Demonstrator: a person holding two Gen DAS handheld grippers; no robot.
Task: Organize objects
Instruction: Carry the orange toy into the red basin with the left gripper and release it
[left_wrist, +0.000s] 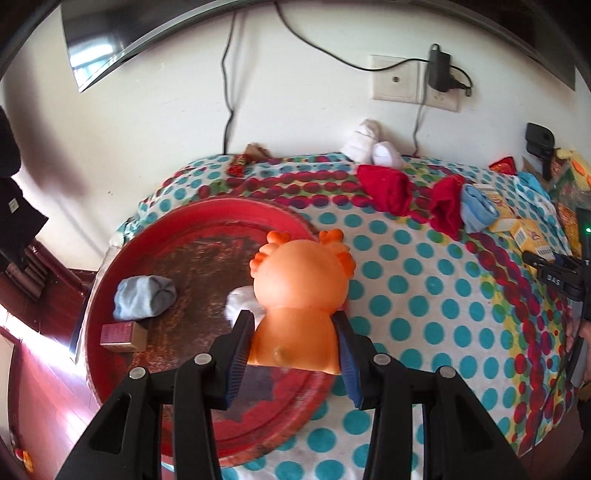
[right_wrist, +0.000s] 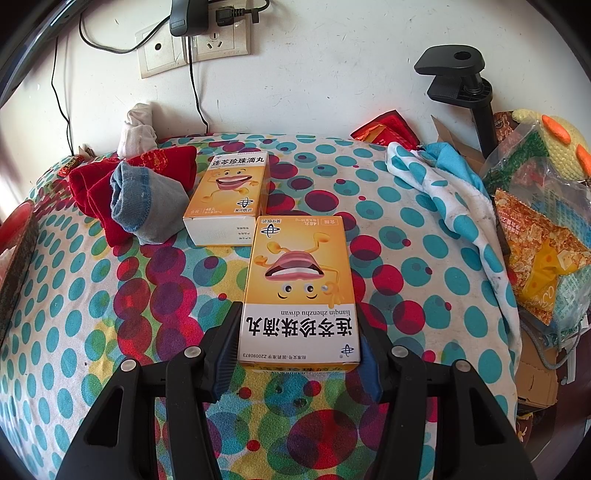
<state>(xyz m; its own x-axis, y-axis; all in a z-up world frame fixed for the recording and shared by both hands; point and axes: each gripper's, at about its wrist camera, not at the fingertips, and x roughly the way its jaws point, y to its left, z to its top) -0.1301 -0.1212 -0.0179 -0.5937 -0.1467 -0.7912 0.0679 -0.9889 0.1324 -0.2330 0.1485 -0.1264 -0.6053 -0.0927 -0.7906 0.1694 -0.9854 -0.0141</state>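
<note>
My left gripper (left_wrist: 293, 325) is shut on an orange rubber toy animal (left_wrist: 301, 291) and holds it above the right side of a round red tray (left_wrist: 207, 229). The tray holds a rolled grey sock (left_wrist: 144, 297), a small brown-red box (left_wrist: 122, 336) and a white sock (left_wrist: 240, 302) partly hidden behind the toy. My right gripper (right_wrist: 299, 325) is shut on a yellow medicine box (right_wrist: 299, 291), its far end over the polka-dot cloth (right_wrist: 388, 206). A second yellow medicine box (right_wrist: 227, 195) lies just beyond it.
Red socks (right_wrist: 96, 184) and a blue-grey sock (right_wrist: 147, 206) lie left of the boxes, white socks (right_wrist: 138, 133) by the wall. Snack bags (right_wrist: 543, 236) and a black clamp (right_wrist: 461, 81) crowd the right edge. Cables hang from wall sockets (right_wrist: 192, 48).
</note>
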